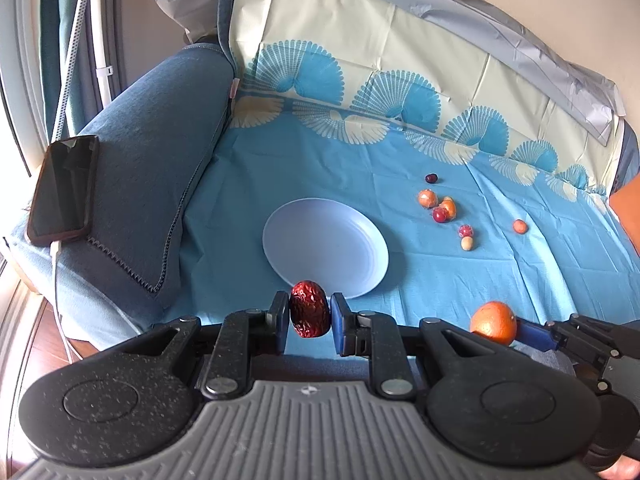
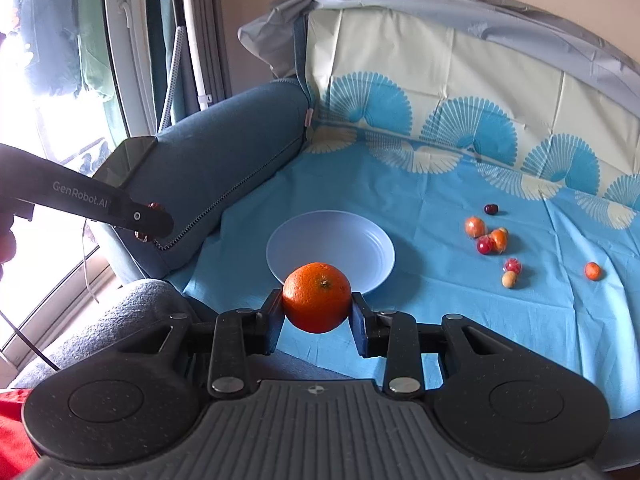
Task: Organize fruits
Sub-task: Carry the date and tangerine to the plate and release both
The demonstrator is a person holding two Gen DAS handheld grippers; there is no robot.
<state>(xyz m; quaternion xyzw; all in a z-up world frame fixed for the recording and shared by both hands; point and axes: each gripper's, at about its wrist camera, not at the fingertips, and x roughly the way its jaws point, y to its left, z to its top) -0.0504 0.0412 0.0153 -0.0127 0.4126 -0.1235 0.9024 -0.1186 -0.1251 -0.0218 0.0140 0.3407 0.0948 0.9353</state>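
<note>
My left gripper (image 1: 310, 316) is shut on a wrinkled dark red date (image 1: 310, 309), held above the near edge of the empty pale blue plate (image 1: 320, 236). My right gripper (image 2: 318, 308) is shut on an orange (image 2: 317, 297), held just in front of the plate (image 2: 352, 240). The orange also shows at the right of the left wrist view (image 1: 494, 322). The left gripper shows at the left of the right wrist view (image 2: 150, 220) with the date between its fingers. Several small fruits (image 1: 444, 208) lie loose on the blue cloth right of the plate; they also show in the right wrist view (image 2: 490, 238).
A blue patterned cloth (image 1: 440, 280) covers the sofa seat and backrest. A blue armrest (image 1: 160, 152) stands at the left with a black phone (image 1: 64, 190) on it. A window and a white pole are beyond the armrest.
</note>
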